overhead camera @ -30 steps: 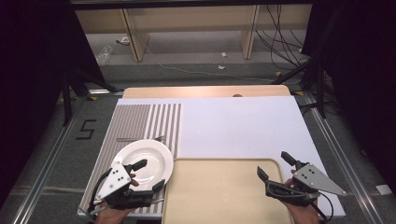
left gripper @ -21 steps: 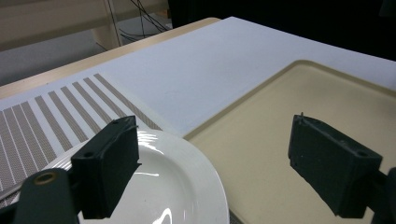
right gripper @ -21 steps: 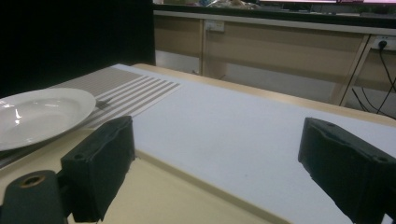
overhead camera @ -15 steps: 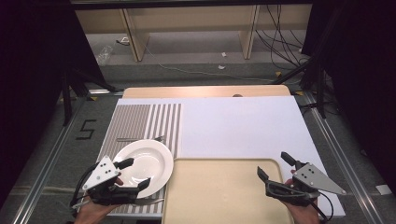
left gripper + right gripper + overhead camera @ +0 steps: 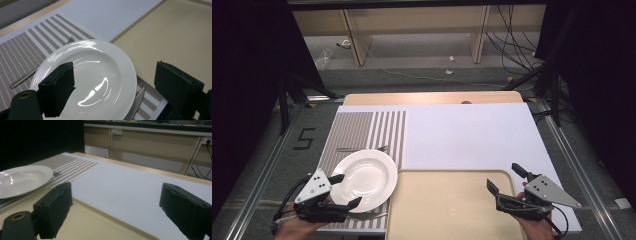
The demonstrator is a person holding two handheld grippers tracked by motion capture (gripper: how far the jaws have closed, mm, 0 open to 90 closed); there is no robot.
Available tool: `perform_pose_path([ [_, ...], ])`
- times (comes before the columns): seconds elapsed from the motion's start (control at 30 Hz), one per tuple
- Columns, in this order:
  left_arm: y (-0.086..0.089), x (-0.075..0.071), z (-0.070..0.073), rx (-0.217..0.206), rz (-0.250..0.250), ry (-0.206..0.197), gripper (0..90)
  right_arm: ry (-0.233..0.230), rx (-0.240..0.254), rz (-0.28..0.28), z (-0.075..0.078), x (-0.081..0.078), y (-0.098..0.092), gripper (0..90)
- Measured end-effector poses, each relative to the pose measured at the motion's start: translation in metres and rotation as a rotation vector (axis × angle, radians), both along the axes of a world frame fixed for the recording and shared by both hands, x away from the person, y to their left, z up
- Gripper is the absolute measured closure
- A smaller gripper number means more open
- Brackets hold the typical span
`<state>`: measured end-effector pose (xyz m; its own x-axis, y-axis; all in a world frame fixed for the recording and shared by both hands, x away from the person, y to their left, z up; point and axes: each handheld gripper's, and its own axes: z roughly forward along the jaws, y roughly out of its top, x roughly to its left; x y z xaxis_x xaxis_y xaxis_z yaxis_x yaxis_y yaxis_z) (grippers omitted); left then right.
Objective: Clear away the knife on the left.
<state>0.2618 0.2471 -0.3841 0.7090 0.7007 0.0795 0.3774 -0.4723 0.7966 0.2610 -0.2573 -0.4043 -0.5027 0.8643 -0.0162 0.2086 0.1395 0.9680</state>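
Plate (image 5: pixel 364 180) sits on the striped mat (image 5: pixel 362 132) beside the tray (image 5: pixel 452 210), just ahead of the left gripper (image 5: pixel 346 191), far from the right gripper (image 5: pixel 507 179). Left gripper view: spread jaws straddle its near rim. Right gripper view: jaws spread, holding nothing.

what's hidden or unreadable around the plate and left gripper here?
- Knife: left gripper view, mostly under the plate.
- Fork: high view, far part behind the plate's rim.
- Left gripper: whether a jaw touches the plate, unclear.
- Tray: near edge cut off, high view.
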Motion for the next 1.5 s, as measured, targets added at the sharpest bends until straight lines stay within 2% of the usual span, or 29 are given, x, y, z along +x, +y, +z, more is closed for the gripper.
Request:
perform_pose_path([
  [0.13,0.005,0.002,-0.002,0.067,-0.004,0.028,16.3,0.001,-0.004,0.007,0.0,-0.001,0.0,12.2],
  [0.33,0.013,0.003,-0.005,0.129,-0.019,0.077,16.6,0.011,-0.006,0.01,-0.001,0.0,0.001,12.5],
  [0.4,0.017,0.005,-0.007,0.164,-0.025,0.1,16.9,0.01,-0.008,0.013,-0.001,0.001,0.001,12.5],
  [0.5,0.022,0.005,-0.013,0.218,-0.031,0.158,17.1,0.011,-0.013,0.016,-0.001,0.0,0.002,12.8],
  [0.6,0.029,0.004,-0.02,0.251,-0.026,0.199,17.4,0.013,-0.014,0.016,-0.002,0.0,0.002,13.0],
  [0.77,0.036,0.008,-0.025,0.281,-0.008,0.256,17.7,0.014,-0.022,0.022,-0.002,0.0,0.003,13.3],
  [0.83,0.036,0.008,-0.026,0.293,-0.018,0.283,18.0,0.021,-0.032,0.021,-0.001,0.0,0.003,13.8],
  [0.97,0.032,0.011,-0.034,0.362,-0.029,0.318,19.0,0.019,-0.024,0.026,-0.002,0.001,0.003,13.8],
  [1.27,0.037,0.018,-0.049,0.381,-0.04,0.378,23.1,0.019,-0.029,0.058,-0.002,0.0,0.005,13.8],
  [1.4,0.035,0.021,-0.053,0.413,-0.053,0.414,23.7,0.022,-0.028,0.072,-0.003,0.0,0.006,14.0],
  [1.5,0.036,0.024,-0.057,0.42,-0.056,0.438,25.6,0.028,-0.032,0.08,-0.003,0.0,0.006,14.1],
])
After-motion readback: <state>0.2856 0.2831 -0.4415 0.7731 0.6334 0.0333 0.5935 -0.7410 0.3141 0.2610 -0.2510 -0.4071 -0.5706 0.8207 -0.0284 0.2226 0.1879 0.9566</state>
